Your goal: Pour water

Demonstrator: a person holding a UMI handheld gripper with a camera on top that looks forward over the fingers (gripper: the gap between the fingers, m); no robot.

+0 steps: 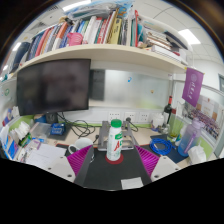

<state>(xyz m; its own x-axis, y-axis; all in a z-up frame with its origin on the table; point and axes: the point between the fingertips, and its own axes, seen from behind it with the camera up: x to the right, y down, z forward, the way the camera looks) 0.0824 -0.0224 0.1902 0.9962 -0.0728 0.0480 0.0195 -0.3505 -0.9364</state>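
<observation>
A white bottle (114,140) with a green cap and a red-and-green label stands upright on a red coaster on a dark mat (110,170), on the desk. It stands just ahead of my gripper (113,160), roughly centred between the two fingers. The magenta pads (79,158) sit wide apart, with a clear gap on each side of the bottle. Nothing is held. A white cup (78,144) stands left of the bottle, near the left finger.
A dark monitor (52,85) stands at the back left under a shelf of books (95,32). Clutter, cables and blue items lie left (57,128); a blue basket (163,147) and a dark bottle (168,112) stand right. A white label (131,183) lies on the mat.
</observation>
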